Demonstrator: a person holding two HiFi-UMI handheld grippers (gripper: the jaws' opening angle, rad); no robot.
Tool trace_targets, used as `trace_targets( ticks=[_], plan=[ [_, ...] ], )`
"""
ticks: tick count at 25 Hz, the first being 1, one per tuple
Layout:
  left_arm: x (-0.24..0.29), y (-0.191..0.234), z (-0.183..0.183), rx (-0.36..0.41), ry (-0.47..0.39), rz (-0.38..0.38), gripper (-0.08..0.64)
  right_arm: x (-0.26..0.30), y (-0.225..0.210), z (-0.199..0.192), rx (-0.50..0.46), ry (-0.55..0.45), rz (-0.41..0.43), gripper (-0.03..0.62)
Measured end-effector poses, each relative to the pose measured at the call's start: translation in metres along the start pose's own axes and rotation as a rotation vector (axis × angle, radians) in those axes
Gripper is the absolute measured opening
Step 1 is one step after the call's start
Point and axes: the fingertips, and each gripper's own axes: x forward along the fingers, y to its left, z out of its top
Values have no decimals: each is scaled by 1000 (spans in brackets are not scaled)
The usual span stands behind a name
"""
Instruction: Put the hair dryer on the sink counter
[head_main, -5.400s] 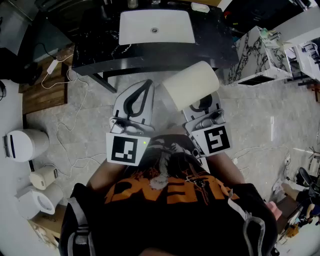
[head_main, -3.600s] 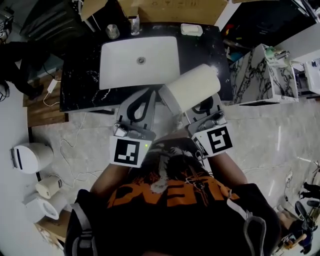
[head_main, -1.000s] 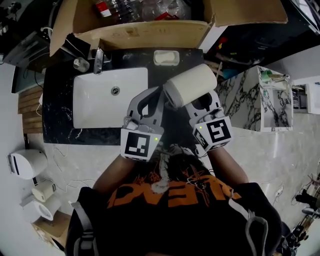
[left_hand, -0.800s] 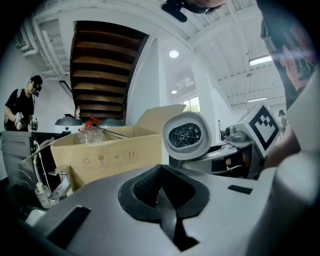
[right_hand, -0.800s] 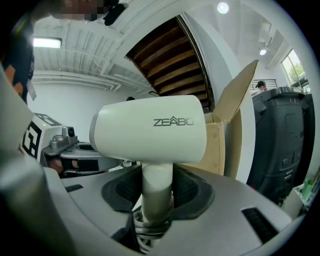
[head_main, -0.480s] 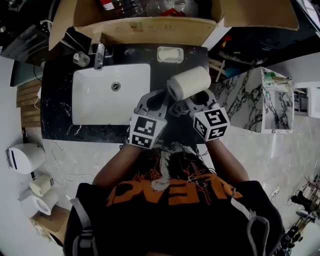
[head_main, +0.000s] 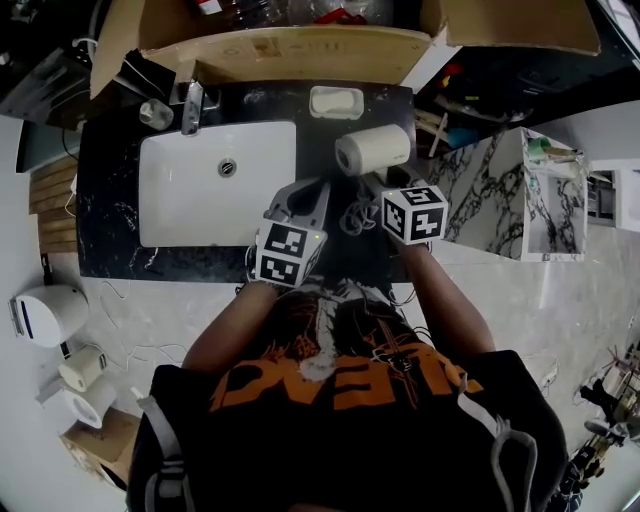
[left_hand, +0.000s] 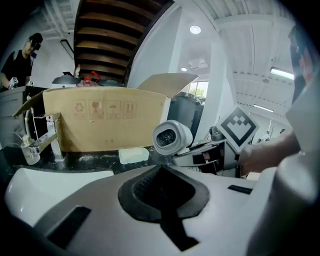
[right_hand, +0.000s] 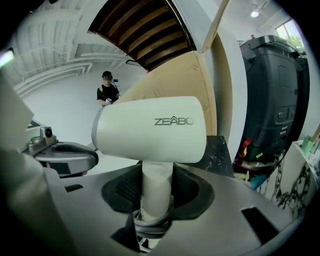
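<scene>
1. The right tool (right_hand: 157, 199) is pinching the handle of the hair dryer (right_hand: 150, 130). Its dark pads press in on both sides of the handle, and the barrel stands above them.
2. Grey loops of cord (right_hand: 150, 223) are bunched at the foot of the handle, between the same jaws.
3. The barrel reads "ZEABO" in grey capitals. No other print on it can be read.
4. The left tool (left_hand: 162, 192) has its pads pressed together with nothing between them.
5. From the head view, the hair dryer (head_main: 375, 150) lies to the right of the white basin (head_main: 215, 180), over the dark marbled bench (head_main: 110, 240). Whether it touches the bench cannot be told.
6. The left tool (head_main: 298, 205) sits at the basin's right edge. The right tool (head_main: 378, 182) is further right, and the cord (head_main: 350, 215) lies between the two.
7. Each tool's cube carries black-and-white square markers.
8. A pale soap dish (head_main: 336, 102) sits behind the basin's right corner.
9. A faucet (head_main: 192, 105) and a small cup (head_main: 155, 114) stand behind the basin's left part.
10. An open cardboard box (left_hand: 100, 122) rises behind the basin, printed with a row of handling symbols.
11. A marble-patterned cabinet (head_main: 500, 190) stands well to the right of the basin, beyond the bench.
12. A person (right_hand: 106, 90) stands far off in the background.
</scene>
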Motion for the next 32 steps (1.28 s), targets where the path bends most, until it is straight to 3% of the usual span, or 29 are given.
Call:
trace_targets(
  ticks=[9, 19, 32],
  plan=[
    [3, -2, -4, 2, 8, -2, 22, 33, -23, -18, 95, 90, -49, 167],
    [1, -4, -9, -4, 10, 1, 21, 60, -37, -53, 132, 312, -55, 179],
    [-3, -11, -6, 14, 6, -8, 21, 59, -34, -55, 127, 253, -34, 186]
  ],
)
